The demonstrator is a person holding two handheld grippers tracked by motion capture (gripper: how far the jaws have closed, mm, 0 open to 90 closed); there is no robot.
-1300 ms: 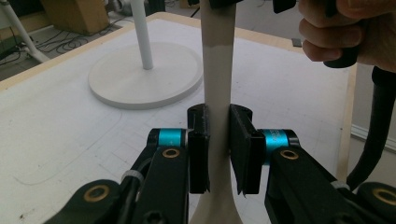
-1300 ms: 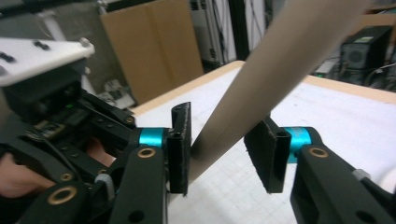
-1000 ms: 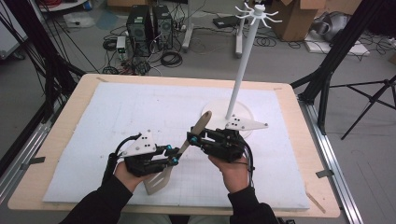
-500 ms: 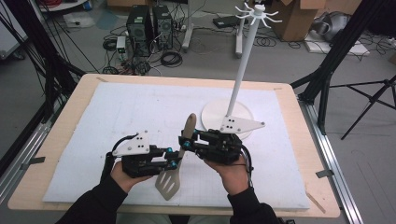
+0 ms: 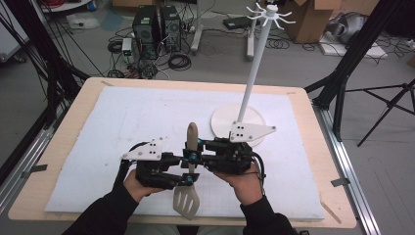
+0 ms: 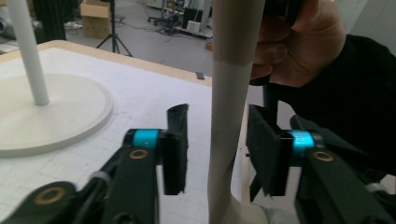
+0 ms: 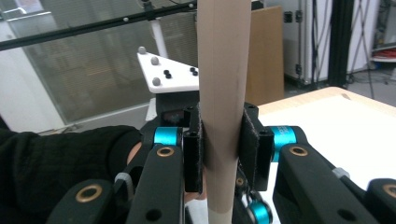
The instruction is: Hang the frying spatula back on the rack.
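1. My right gripper (image 7: pixel 221 149) pinches the spatula (image 5: pixel 188 178) by its wooden handle, held upright above the white mat (image 5: pixel 122 127).
2. My left gripper (image 6: pixel 217 154) has just been opening; its jaws flank the spatula's neck without touching.
3. The rack (image 5: pixel 254 73) stands near, its base (image 5: pixel 222 122) bare.

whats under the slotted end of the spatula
In the high view the spatula hangs blade-down from the right gripper, over the white mat near its front edge. The patch directly beneath the blade is covered.
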